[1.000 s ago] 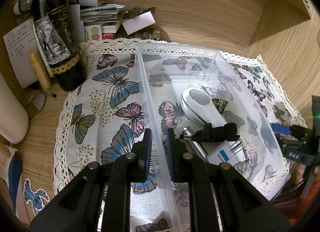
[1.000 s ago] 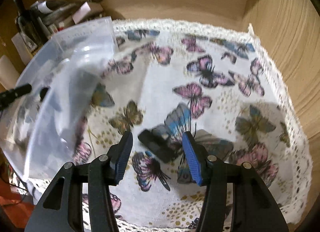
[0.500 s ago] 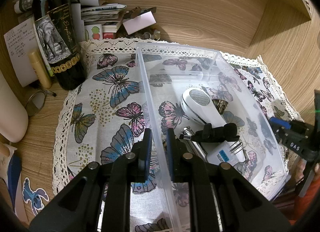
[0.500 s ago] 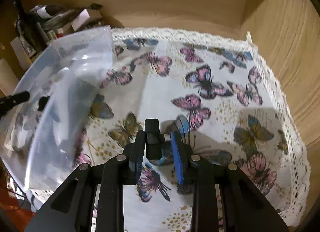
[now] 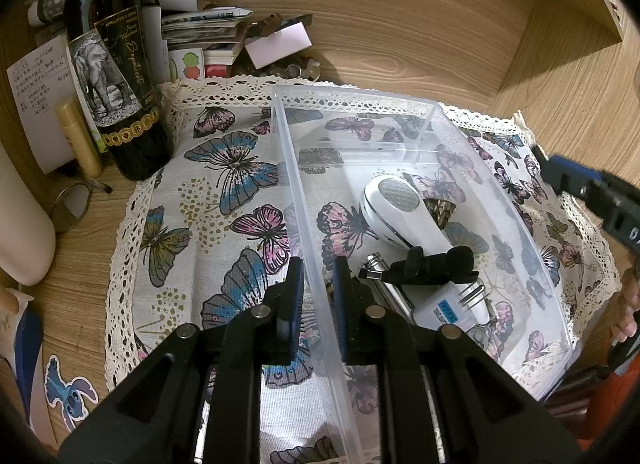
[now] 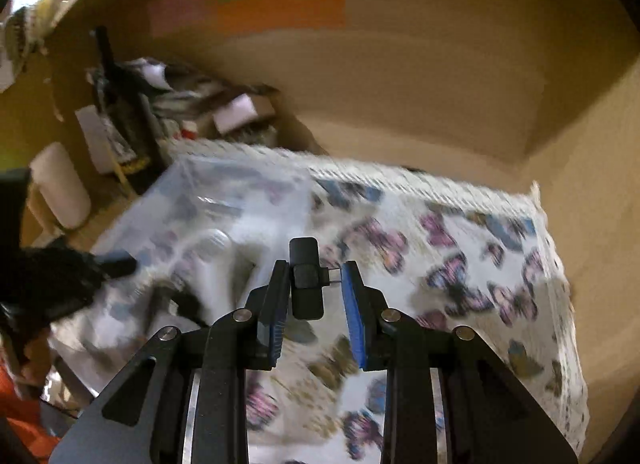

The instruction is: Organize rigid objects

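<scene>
A clear plastic bin stands on a butterfly-print cloth. My left gripper is shut on the bin's left wall. Inside the bin lie a white handheld device, a black clip-like gadget, a metal tube and a white plug. My right gripper is shut on a small black gadget with a metal pin on its side, held in the air above the cloth, right of the bin. The right gripper also shows at the right edge of the left wrist view.
A dark wine bottle stands at the cloth's back left, with a cork-coloured stick, papers and a white cylinder around it. Wooden walls close off the back and right. Coloured notes hang on the back wall.
My right gripper closed on the small black gadget on the cloth and has lifted it up and toward the bin. The left gripper has stayed clamped on the bin wall.
</scene>
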